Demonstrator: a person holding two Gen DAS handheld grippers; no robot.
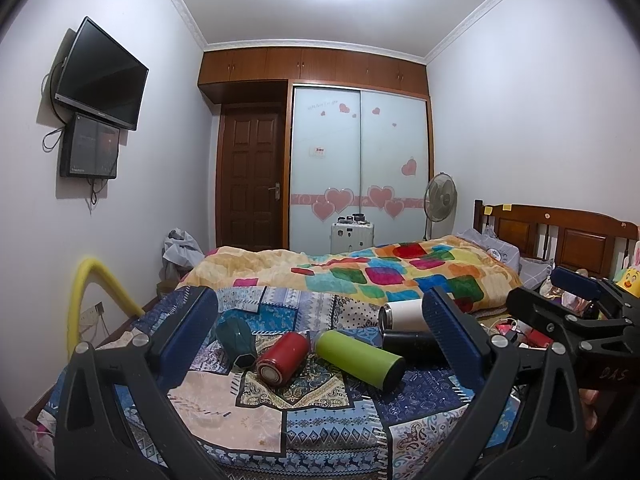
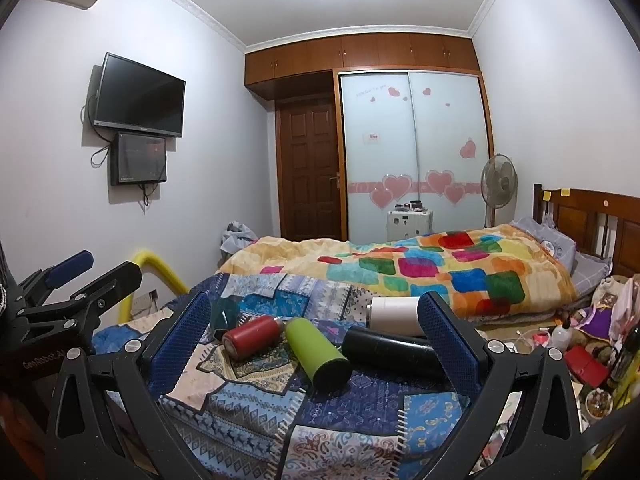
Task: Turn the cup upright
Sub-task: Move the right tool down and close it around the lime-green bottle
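Several cups lie on their sides on a patchwork cloth point(image 1: 320, 420): a dark teal faceted cup point(image 1: 237, 340), a red cup point(image 1: 283, 358), a lime green cup point(image 1: 359, 358), a black cup point(image 1: 412, 346) and a white cup point(image 1: 402, 314). They also show in the right wrist view: teal point(image 2: 224, 314), red point(image 2: 251, 335), green point(image 2: 318, 350), black point(image 2: 392, 350), white point(image 2: 396, 314). My left gripper point(image 1: 320, 336) is open and empty, short of the cups. My right gripper point(image 2: 316, 336) is open and empty, also short of them.
A bed with a colourful blanket point(image 1: 380, 272) lies behind the cloth. A yellow foam tube point(image 1: 86, 300) stands at the left. Clutter point(image 2: 580, 352) fills the right side. The right gripper shows in the left wrist view point(image 1: 576, 300); the left gripper in the right wrist view point(image 2: 68, 280).
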